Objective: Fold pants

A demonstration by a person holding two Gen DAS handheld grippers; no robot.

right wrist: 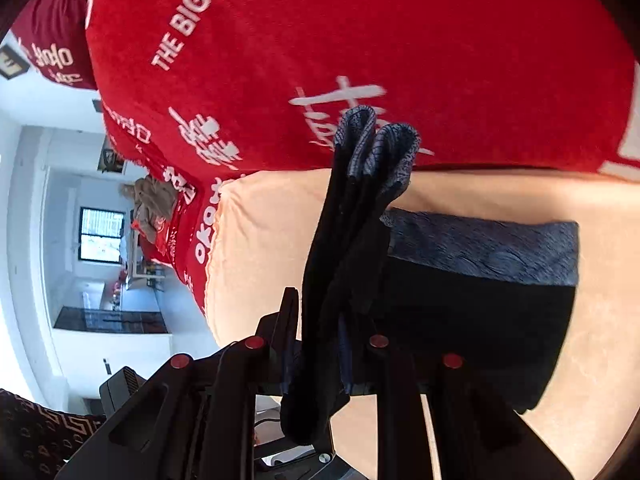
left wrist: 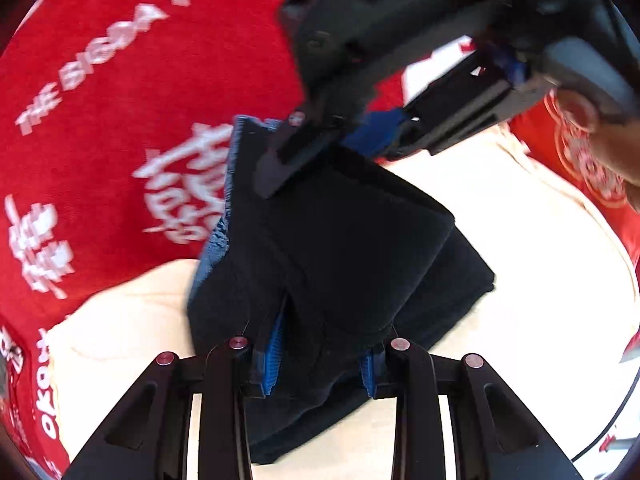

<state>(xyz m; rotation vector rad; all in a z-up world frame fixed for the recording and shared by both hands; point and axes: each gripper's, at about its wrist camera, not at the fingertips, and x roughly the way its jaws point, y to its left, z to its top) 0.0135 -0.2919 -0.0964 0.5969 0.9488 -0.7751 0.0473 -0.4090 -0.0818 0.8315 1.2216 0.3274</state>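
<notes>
Dark navy pants (left wrist: 340, 248), folded into a thick bundle, hang between our two tools above a cream-coloured sheet (left wrist: 500, 320). Our left hand-held gripper (left wrist: 320, 360) is clamped on the near edge of the bundle; the cloth fills the narrow gap between its blue pads, and a dark fold hangs below the jaws. In the left wrist view we also see our right hand-held gripper (left wrist: 316, 148) coming in from above, with its jaws pressed on the far edge of the pants beside the grey-blue waistband (left wrist: 224, 216). In the right wrist view, the right hand-held gripper (right wrist: 320, 344) holds several layers of the cloth (right wrist: 344, 264) tight between its fingers; these layers stand up from the jaws and end in two rounded grey-blue folds (right wrist: 380, 140). Another dark folded piece with a grey-blue band (right wrist: 480, 248) lies flat on the cream sheet just beside it; we cannot tell if it belongs to the same garment. A red blanket with white letters (right wrist: 320, 40) lies behind the sheet. Part of a person's hand (left wrist: 616, 152) shows at the right edge of the left wrist view.
</notes>
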